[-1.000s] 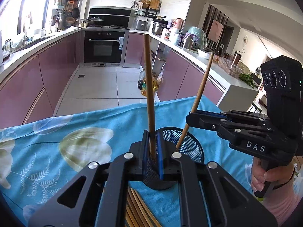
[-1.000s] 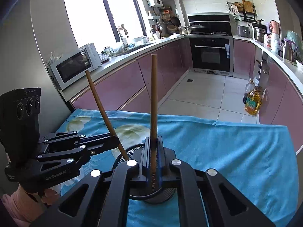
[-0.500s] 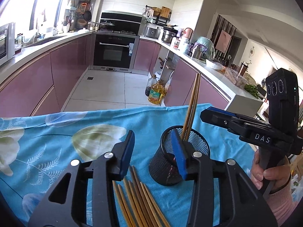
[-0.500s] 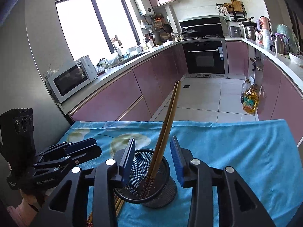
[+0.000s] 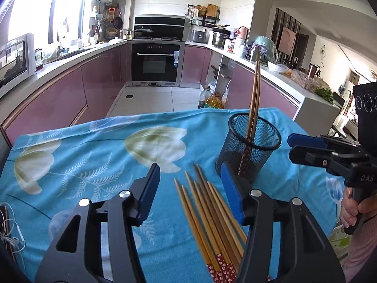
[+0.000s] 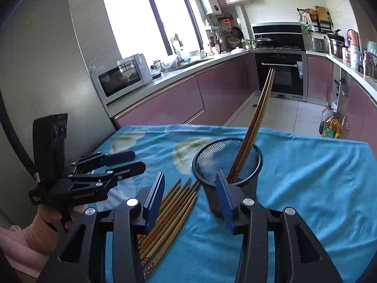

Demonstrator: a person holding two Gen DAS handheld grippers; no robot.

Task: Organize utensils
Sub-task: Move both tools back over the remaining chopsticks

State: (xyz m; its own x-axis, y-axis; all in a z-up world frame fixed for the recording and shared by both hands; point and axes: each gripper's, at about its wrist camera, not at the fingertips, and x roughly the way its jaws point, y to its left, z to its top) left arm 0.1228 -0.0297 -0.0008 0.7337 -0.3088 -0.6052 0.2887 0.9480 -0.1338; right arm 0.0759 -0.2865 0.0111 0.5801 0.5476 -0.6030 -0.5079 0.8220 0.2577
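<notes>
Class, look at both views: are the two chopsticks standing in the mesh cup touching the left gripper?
Apart. In the right wrist view the left gripper hangs open, with blue cloth between it and the two chopsticks in the mesh cup.

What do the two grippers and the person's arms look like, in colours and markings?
Both the left gripper and the right gripper are black angular frames with silver screws and blue pads. The right gripper's side reads "DAS". The sleeves are pink.
</notes>
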